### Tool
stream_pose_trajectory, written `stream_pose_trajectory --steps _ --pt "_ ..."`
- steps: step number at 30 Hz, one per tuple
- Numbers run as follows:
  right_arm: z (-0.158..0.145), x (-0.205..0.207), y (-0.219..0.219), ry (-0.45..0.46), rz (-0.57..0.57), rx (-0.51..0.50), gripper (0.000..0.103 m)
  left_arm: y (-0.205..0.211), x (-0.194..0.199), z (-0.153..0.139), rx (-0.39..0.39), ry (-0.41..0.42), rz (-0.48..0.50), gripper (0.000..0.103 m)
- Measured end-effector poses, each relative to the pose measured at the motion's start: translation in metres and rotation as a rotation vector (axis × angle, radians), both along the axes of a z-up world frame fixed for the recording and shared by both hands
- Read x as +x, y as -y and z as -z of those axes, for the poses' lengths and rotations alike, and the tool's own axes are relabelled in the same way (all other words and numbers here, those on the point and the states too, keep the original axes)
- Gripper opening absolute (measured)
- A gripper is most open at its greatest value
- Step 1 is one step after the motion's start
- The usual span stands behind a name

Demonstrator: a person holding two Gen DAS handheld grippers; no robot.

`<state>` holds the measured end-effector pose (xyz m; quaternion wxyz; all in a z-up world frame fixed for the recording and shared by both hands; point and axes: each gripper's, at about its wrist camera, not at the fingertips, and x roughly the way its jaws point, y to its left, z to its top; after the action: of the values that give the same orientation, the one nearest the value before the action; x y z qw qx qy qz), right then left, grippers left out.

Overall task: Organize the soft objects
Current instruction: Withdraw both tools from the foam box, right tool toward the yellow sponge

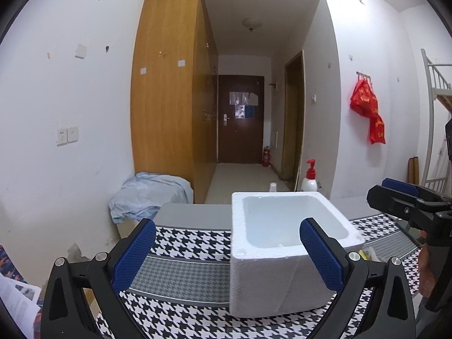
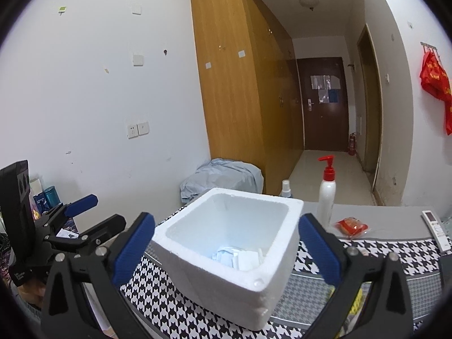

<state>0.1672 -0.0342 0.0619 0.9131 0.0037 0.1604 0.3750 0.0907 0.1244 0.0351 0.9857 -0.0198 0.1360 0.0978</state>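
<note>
On the houndstooth cloth [image 2: 180, 296] sits a white foam box [image 2: 226, 254], thick-walled, square, with rounded inner corners and a grainy surface. Only the right wrist view looks down to its floor, where pale, soft-looking white pieces [image 2: 240, 255] lie in a loose heap; the left wrist view sees just smooth inner walls of the foam box [image 1: 282, 254]. That right view alone also shows a red crinkly packet [image 2: 351, 227] and a white remote [image 2: 436, 230] on the grey table [image 2: 389, 214], beside a white pump bottle [image 2: 326, 195] with a red top. Both tools gape wide and hold nothing: the right gripper [image 2: 226, 247] straddles the box without touching, the left gripper [image 1: 227, 255] has its blue textured pads apart before it.
</note>
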Motion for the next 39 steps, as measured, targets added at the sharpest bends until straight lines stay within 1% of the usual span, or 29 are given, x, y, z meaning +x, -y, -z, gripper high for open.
stream_pose_trajectory --steps 9,17,22,26,34,39 --pt "-0.005 -0.012 0.017 0.027 0.004 0.017 0.103 0.019 -0.005 -0.006 0.022 0.007 0.026 0.102" --pt "-0.005 -0.02 0.028 0.053 0.007 0.02 0.103 0.025 -0.012 -0.005 0.017 0.021 0.035 0.102" --pt "-0.002 -0.025 0.033 0.062 0.01 0.027 0.103 0.024 -0.014 -0.003 -0.002 0.028 0.041 0.102" --pt "0.002 -0.029 0.034 0.079 0.019 0.019 0.103 0.027 -0.015 0.003 0.0 0.026 0.054 0.102" --pt "0.012 -0.031 0.043 0.059 0.03 0.026 0.103 0.031 -0.015 0.013 -0.037 0.036 0.088 0.102" --pt "0.015 -0.036 0.048 0.073 0.033 0.025 0.103 0.033 -0.02 0.018 -0.059 0.056 0.07 0.102"
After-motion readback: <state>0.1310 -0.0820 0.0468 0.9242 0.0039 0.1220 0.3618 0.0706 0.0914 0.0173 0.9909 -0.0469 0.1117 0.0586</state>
